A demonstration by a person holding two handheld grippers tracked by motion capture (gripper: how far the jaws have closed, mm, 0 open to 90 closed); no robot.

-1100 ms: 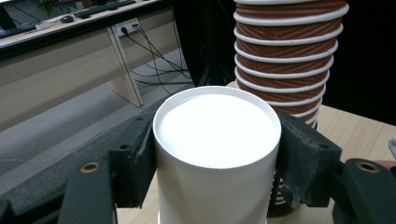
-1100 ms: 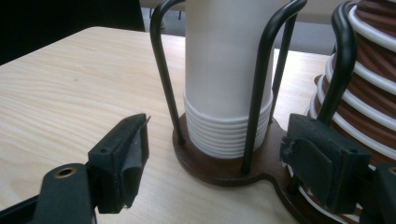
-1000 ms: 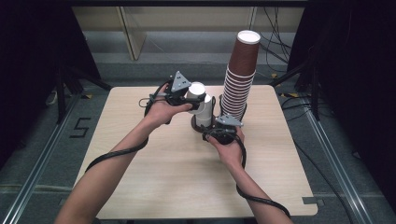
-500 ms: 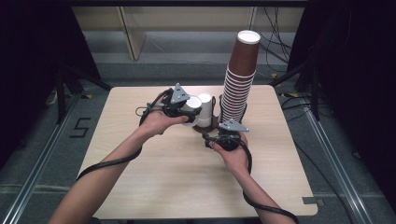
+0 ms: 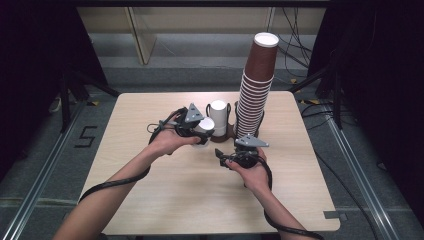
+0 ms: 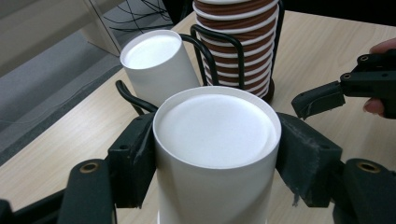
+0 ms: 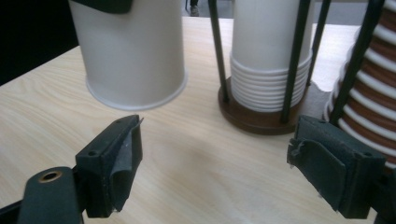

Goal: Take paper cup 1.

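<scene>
1. The left gripper [image 5: 200,131] pinches a white cup [image 6: 215,140], which is upside down; its two black pads [image 6: 135,158] press on both sides of the cup wall.
2. In the right gripper view this held cup [image 7: 128,51] has its rim just above the table [image 5: 150,195], and I cannot tell whether it touches the wood.
3. The right gripper [image 5: 227,159] has its jaws spread, and they have just been opening; nothing is between them, only bare table.
4. Straight ahead of the right gripper's jaws stands a wire holder [image 7: 261,114] on a dark round base, with a stack of white cups [image 7: 271,46] inside it, also upside down.
5. Just behind the held cup, seen from the left gripper, is the top of this white stack [image 6: 156,63], near but apart from it.
6. Beside the white stack, on the side of the right gripper's right jaw, a tall stack of brown cups [image 5: 257,85] with white rims rises high above both grippers.
7. In the left gripper view the right gripper [image 6: 327,98] shows farther off, to the right of the held cup and not touching it.
</scene>
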